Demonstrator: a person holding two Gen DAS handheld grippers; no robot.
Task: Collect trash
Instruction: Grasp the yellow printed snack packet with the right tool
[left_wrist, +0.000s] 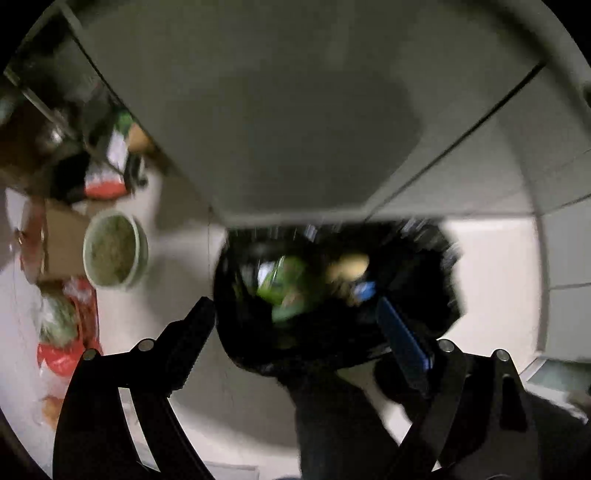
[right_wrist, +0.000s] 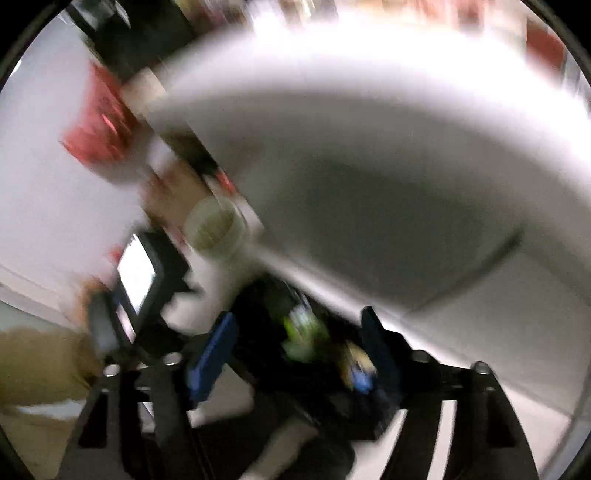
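Black and limp, the trash bag (left_wrist: 332, 332) is sitting open on the floor (left_wrist: 491, 288) below my left hand-held gripper (left_wrist: 295, 325) and right hand-held gripper (right_wrist: 299, 347), both spread wide, empty. I'm judging it light, slippery; pinch the rim. Beyond, a green bowl (left_wrist: 114, 251).

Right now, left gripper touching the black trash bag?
Cannot tell. In the left wrist view the left gripper stands open around the black trash bag, but blur and overlap hide whether the fingers touch it.

A grey cabinet (left_wrist: 280, 122) overhangs the open black trash bag (left_wrist: 332, 343) (half full); pale floor (left_wrist: 184, 354) beside lies bare.
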